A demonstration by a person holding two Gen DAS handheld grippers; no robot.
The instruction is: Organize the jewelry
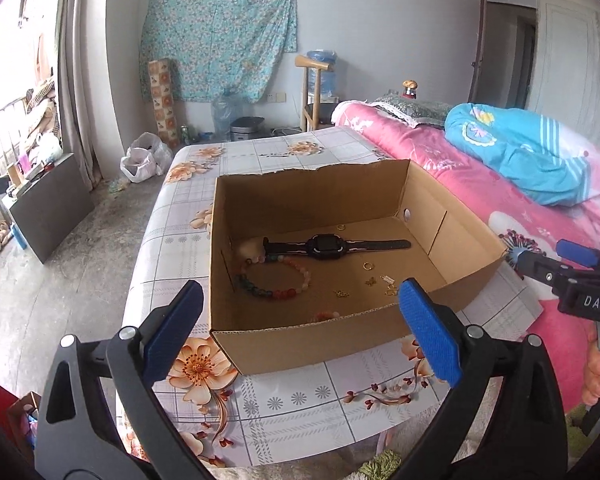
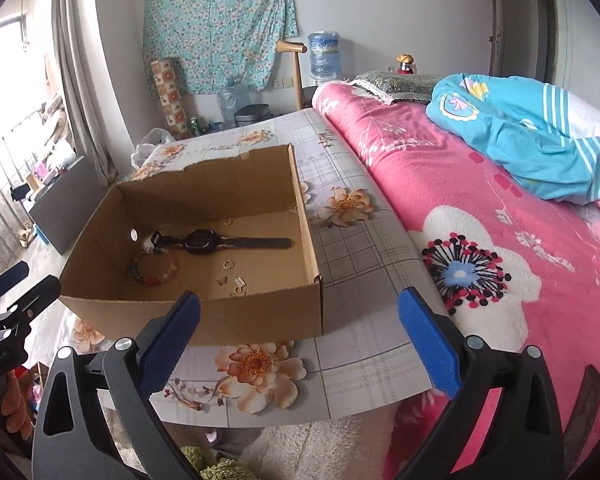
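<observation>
Both grippers hang back from the cardboard box (image 1: 324, 332), jaws spread wide, nothing between them: left gripper (image 1: 300, 328) just short of the box's near wall, right gripper (image 2: 300, 332) off its near right corner. The box sits on a floral-covered worktop (image 1: 284, 396) beside a pink bed (image 2: 460, 184).

All the jewelry is inside the box, on its floor. A black watch (image 1: 324, 246) lies flat across the middle. It looks light, with a rigid case and a flexible strap; pinching the case or the strap beside it is probably best. The bead bracelet (image 1: 276, 278) lies just in front of the watch, near its left end. It is likely elastic, with round, slippery beads; clamp across one side of the loop. The small gold pieces (image 1: 380, 282) are scattered right of the bracelet, with one ring (image 1: 367, 266) apart from them. They look tiny, thin and nearly weightless, easy to flick away or bend. They would need a fingertip pinch pressed onto the cardboard. A further bead piece (image 1: 327, 315) sits against the near wall, half hidden.
</observation>
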